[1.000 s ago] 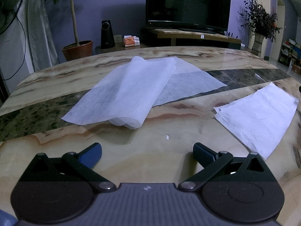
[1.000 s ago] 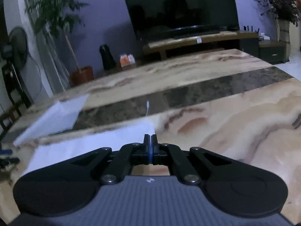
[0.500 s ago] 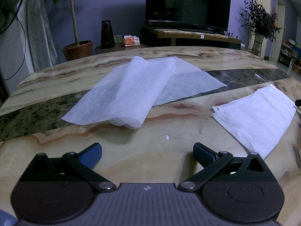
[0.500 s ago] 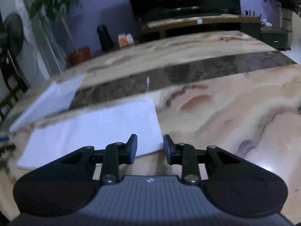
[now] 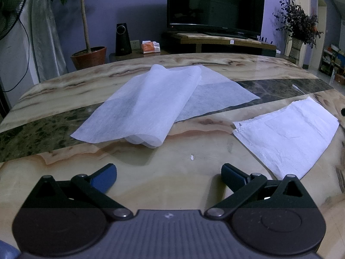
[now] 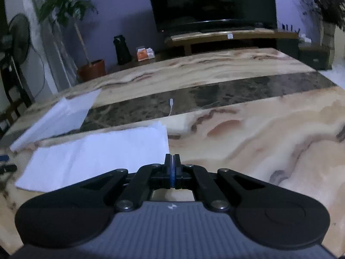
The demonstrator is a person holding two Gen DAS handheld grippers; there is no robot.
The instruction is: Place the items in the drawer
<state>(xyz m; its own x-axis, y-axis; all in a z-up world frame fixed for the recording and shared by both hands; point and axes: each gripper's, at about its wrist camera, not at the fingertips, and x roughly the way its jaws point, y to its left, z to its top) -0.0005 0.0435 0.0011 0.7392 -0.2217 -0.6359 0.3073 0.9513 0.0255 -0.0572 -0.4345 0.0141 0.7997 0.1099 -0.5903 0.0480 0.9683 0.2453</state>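
Observation:
A thin white non-woven sheet [image 5: 146, 108], folded over itself, lies across the middle of the marble table [image 5: 194, 185]. A flat white paper towel [image 5: 286, 133] lies to its right. My left gripper [image 5: 169, 172] hovers open low over the table's near part, short of the sheet, with nothing between its fingers. In the right wrist view my right gripper [image 6: 172, 161] is shut, its tips right beside the paper towel's [image 6: 97, 153] near right corner. No paper shows between the pads. The folded sheet [image 6: 60, 116] sits at far left. No drawer is in view.
A small white cable end [image 6: 171, 105] lies on the table's dark stripe beyond the towel. A tiny white crumb [image 5: 191, 157] sits ahead of the left gripper. Past the table stand a TV [image 5: 215, 4], a potted plant [image 5: 89, 56], a speaker and a fan.
The right gripper was shut a second ago, opened over the towel's edge, and has shut again beside its corner. The towel slid slightly toward the left gripper. The left gripper stayed still.

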